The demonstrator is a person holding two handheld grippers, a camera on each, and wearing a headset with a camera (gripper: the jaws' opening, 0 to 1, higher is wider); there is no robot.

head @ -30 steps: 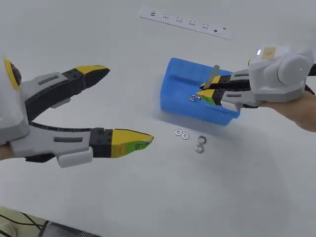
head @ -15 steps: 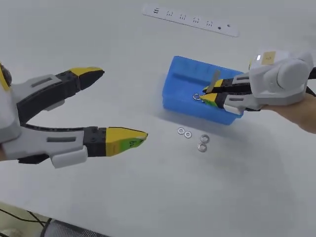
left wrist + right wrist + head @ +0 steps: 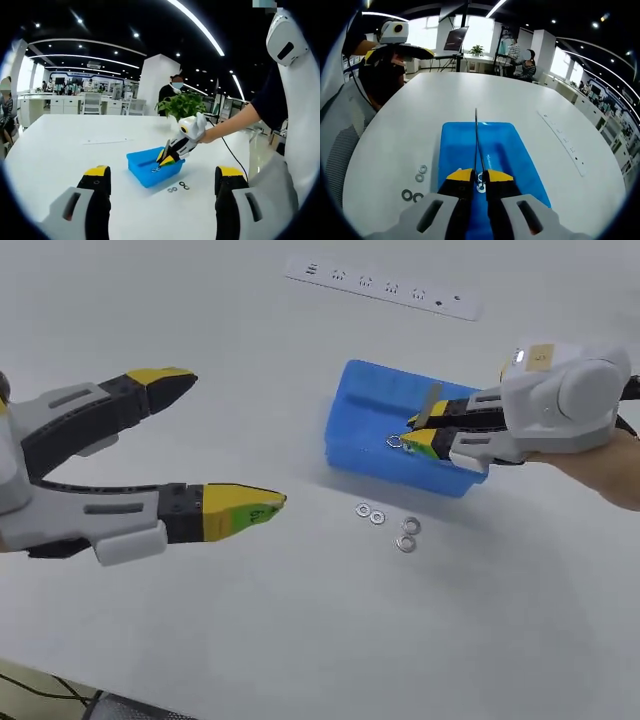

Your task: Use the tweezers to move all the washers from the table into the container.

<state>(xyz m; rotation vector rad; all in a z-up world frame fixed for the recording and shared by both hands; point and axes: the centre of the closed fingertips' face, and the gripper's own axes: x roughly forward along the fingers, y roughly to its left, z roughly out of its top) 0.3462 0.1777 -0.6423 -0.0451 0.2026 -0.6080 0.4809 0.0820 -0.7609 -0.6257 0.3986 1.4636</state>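
Right gripper [image 3: 416,434]: jaws nearly together, clamped on the tweezers [image 3: 432,403]. In the right gripper view the thin blade runs straight ahead from between the jaw tips. One washer [image 3: 394,442] sits right at the jaw tips; can't tell whether the tweezers pinch it or it lies on the floor of the container [image 3: 368,400]. The blue container is directly under and ahead of this gripper, and its near wall is partly covered by the jaws. Four washers [image 3: 377,517] lie loose on the table [image 3: 300,630], just outside the container wall, below the gripper on its left side; two of them touch or overlap, hard to make out. Power strip [image 3: 385,287] lies far ahead past the container, sockets too small to count.

Left gripper [image 3: 235,440]: jaws wide apart, nothing between them, above bare table well apart from the container; its body is cut off at the frame edge.
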